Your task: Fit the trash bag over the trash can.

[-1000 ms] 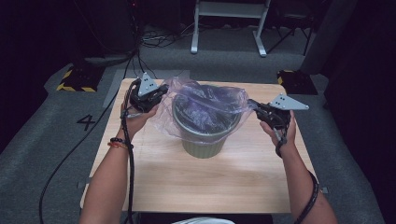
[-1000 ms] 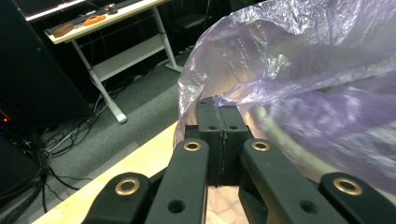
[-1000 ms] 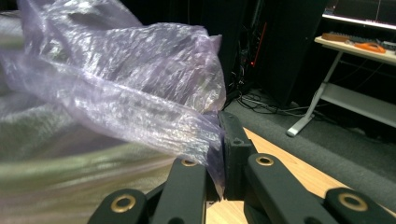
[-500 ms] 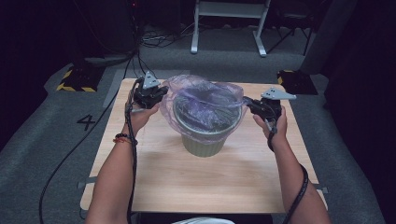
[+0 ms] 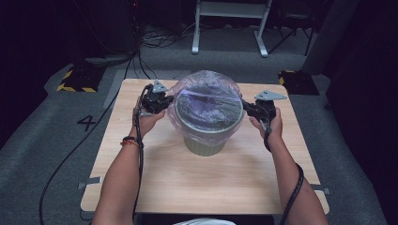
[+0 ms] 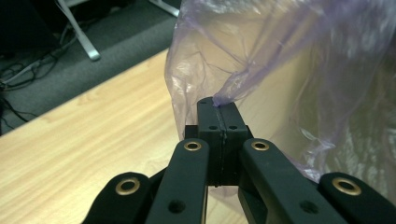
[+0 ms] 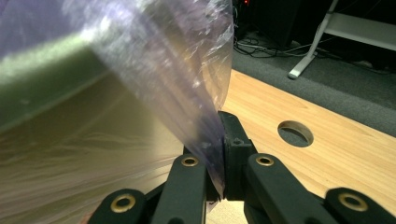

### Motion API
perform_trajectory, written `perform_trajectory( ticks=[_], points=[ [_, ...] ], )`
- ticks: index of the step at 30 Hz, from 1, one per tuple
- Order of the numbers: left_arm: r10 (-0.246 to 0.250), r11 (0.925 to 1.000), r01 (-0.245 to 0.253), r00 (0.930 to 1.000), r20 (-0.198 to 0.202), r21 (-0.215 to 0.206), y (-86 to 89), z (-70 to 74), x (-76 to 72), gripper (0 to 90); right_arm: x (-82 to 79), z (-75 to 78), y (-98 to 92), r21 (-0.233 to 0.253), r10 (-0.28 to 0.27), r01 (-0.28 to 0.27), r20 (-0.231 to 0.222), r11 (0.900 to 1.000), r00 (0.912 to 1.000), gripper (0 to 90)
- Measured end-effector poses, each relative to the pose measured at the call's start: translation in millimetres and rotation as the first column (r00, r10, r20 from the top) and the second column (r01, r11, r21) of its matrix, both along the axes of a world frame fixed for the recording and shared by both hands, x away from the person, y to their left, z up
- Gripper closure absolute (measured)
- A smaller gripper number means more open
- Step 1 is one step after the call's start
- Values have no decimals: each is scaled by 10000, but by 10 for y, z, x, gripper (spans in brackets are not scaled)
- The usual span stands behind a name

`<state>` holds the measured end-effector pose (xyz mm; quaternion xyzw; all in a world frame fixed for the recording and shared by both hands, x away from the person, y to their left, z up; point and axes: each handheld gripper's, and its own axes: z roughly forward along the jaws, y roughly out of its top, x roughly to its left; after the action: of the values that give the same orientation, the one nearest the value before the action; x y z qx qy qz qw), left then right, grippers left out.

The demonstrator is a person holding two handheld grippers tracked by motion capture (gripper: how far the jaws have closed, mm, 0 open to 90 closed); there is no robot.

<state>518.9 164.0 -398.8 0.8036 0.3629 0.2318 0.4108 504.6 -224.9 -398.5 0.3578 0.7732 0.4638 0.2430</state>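
one bin [image 5: 205,143], one plastic bag [image 5: 206,93], two tongs, one table [image 5: 187,183]

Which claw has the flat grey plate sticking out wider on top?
The right claw: its grey plate juts out broad and flat, while the left claw carries a smaller upright one. Both pinch the plastic bag over the bin.

Light falls from above onto the desk [image 5: 206,183], which is bright, while the floor [image 5: 47,154] greys off and the room's far edges go nearly black. The high view is soft and somewhat grainy. Glare streaks the bag [image 5: 206,101] on its top. In the right gripper view the bin [image 7: 56,140] is a near, smeared blur; the bag's film shines white. In the left gripper view the gripper [image 6: 222,114] is sharp, the far floor soft.
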Motion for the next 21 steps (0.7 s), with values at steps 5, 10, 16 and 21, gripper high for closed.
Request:
perform_trajectory(
  ticks=[5,10,16,21],
  points=[
    [-195,9998,194,9995,-249,-37,-65,-114,2,900,33,-93,27,-109,161,-164,-269,9998,9995,882],
    [-293,9996,292,9985,-464,-43,-94,-213,-7,900,67,-169,57,-324,330,-352,-659,9989,9973,878],
    [-425,9990,414,9967,-693,-174,-85,-249,-6,900,99,-224,87,-474,785,-853,-1298,9952,9884,875],
    [-682,9975,661,9930,-969,-249,-86,-306,-23,900,97,-255,97,-683,836,-937,-1373,9933,9870,874]
  ],
)
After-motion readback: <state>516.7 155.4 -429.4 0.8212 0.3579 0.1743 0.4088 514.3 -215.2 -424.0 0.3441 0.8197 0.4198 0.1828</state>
